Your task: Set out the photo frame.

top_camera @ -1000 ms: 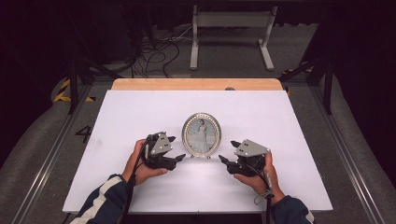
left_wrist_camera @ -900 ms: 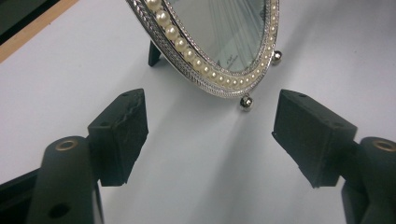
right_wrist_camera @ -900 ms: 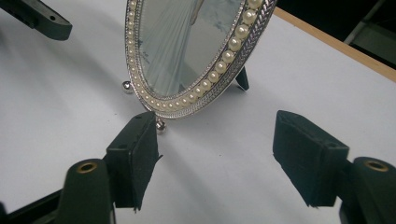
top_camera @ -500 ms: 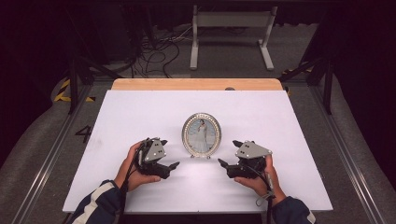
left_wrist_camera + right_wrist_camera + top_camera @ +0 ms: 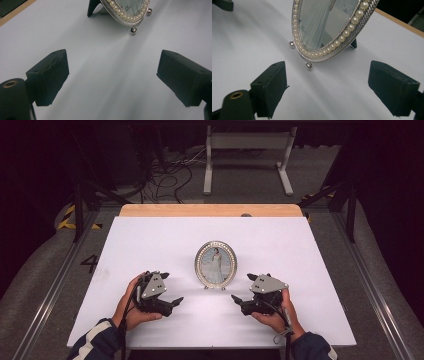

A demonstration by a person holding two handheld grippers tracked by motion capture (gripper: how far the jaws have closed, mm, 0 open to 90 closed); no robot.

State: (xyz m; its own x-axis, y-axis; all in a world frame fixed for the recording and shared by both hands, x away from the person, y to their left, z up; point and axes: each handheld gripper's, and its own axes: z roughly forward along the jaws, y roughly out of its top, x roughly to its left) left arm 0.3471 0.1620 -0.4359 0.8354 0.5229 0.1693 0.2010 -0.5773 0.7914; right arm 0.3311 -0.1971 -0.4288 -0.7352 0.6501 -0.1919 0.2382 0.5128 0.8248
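We count one oval picture frame (image 5: 216, 264), two grippers and two hands on the white table (image 5: 150, 245). The frame stands upright near the table's middle, its long axis vertical, its glazed face turned toward the person's side of the table. It rests on two small silver ball feet (image 5: 308, 65) at the front and a dark easel stand (image 5: 93, 7) behind; a ring of pearl beads runs round the rim. The portrait under the glass shows a standing figure in a long pale dress, head uppermost. The left gripper (image 5: 175, 301) sits to the left of the frame and nearer the person, apart from it, jaws pointing toward the frame's base. Its jaws have just been opening and stand wide, nothing between them. The right gripper (image 5: 235, 298) sits to the right, likewise apart from the frame, jaws pointing inward. Its jaws have also just been opening and stand released, with bare table between the pads (image 5: 272, 87).
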